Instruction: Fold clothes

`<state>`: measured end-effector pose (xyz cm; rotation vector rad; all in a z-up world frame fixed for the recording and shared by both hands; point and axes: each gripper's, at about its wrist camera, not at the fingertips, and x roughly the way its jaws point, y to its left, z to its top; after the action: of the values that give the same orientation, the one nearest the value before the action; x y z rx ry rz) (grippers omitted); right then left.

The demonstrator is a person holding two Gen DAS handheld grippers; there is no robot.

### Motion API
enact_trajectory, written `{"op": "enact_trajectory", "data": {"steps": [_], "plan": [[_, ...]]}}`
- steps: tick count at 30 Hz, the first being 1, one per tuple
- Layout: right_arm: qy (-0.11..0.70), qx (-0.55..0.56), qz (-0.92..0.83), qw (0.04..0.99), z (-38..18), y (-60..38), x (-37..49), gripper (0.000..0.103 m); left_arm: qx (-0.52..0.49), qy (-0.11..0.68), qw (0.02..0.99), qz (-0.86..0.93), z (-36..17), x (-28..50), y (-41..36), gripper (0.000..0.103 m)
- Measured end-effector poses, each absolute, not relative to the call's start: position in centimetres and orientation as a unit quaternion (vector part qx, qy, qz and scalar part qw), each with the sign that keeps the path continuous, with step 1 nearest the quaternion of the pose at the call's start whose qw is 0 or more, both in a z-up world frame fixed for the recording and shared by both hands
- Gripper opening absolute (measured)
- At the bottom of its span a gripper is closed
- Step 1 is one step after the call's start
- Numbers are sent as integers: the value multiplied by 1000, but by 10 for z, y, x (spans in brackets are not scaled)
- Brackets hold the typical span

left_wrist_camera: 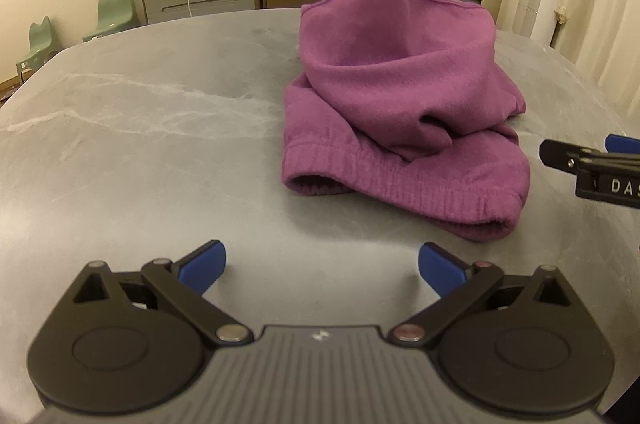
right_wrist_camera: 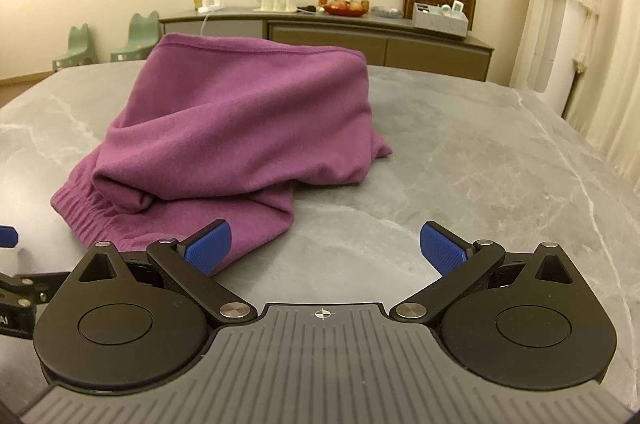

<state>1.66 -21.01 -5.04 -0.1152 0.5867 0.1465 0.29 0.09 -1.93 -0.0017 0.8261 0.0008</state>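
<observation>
A purple fleece garment (left_wrist_camera: 400, 95) lies in a loose folded heap on the grey marble table (left_wrist_camera: 160, 127), its ribbed elastic hem toward me. My left gripper (left_wrist_camera: 322, 268) hovers open just in front of that hem and slightly to its left, holding nothing. In the right wrist view the same garment (right_wrist_camera: 240, 127) sits ahead and to the left. My right gripper (right_wrist_camera: 326, 244) is open and empty, its left blue pad (right_wrist_camera: 210, 244) over the cloth's near corner. The right gripper's tip (left_wrist_camera: 596, 167) shows at the right edge of the left wrist view.
Beyond the table stands a long sideboard (right_wrist_camera: 360, 35) with glasses, a fruit bowl and a grey box. Two small green chairs (left_wrist_camera: 116, 11) sit by the left wall. White curtains (right_wrist_camera: 580, 23) hang at the right. Bare tabletop (right_wrist_camera: 500, 163) extends to the right of the garment.
</observation>
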Motion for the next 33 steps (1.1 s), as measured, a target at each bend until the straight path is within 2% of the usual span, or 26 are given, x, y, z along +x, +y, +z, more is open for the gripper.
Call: {"op": "enact_trajectory", "data": {"steps": [9, 10, 11, 12, 13, 15, 16, 17, 18, 20, 28, 29, 30, 31, 32, 33], "plan": [[295, -48, 82, 951, -50, -211, 17, 101, 1, 398, 917, 4, -20, 2, -1, 103], [298, -45, 88, 949, -49, -211, 17, 96, 2, 397, 918, 5, -20, 2, -1, 99], [303, -41, 96, 947, -49, -212, 17, 89, 3, 396, 918, 5, -19, 2, -1, 88], [307, -37, 104, 945, -48, -213, 18, 70, 3, 394, 919, 6, -19, 2, -1, 71], [312, -33, 113, 943, -48, -214, 18, 44, 4, 392, 920, 9, -18, 1, -1, 65], [325, -25, 118, 938, -49, -216, 20, 34, 0, 390, 921, 6, -16, 1, 1, 54], [330, -22, 121, 936, -50, -217, 21, 24, -2, 389, 921, 5, -15, 0, 2, 49], [333, -21, 125, 934, -51, -217, 21, 17, -2, 387, 922, 5, -15, 0, 1, 34], [336, -19, 129, 933, -52, -217, 22, 5, -2, 387, 922, 5, -15, 0, 2, 17], [332, -18, 136, 933, -50, -217, 20, 1, -6, 387, 922, 3, -14, -1, 2, 1], [327, -15, 137, 935, -49, -218, 20, 0, -20, 389, 921, -4, -13, -1, 3, 1], [327, -14, 134, 935, -49, -218, 20, 0, -22, 389, 921, -5, -13, -1, 4, 6], [326, -12, 132, 936, -50, -218, 21, 5, -24, 389, 921, -6, -12, -1, 4, 18], [325, -11, 128, 937, -50, -218, 21, 23, -26, 390, 921, -7, -12, -1, 4, 28], [322, -11, 123, 939, -50, -218, 21, 37, -27, 388, 921, -5, -12, -2, 4, 54], [318, -13, 121, 940, -50, -217, 20, 64, -28, 384, 923, -1, -11, -3, 4, 79]]}}
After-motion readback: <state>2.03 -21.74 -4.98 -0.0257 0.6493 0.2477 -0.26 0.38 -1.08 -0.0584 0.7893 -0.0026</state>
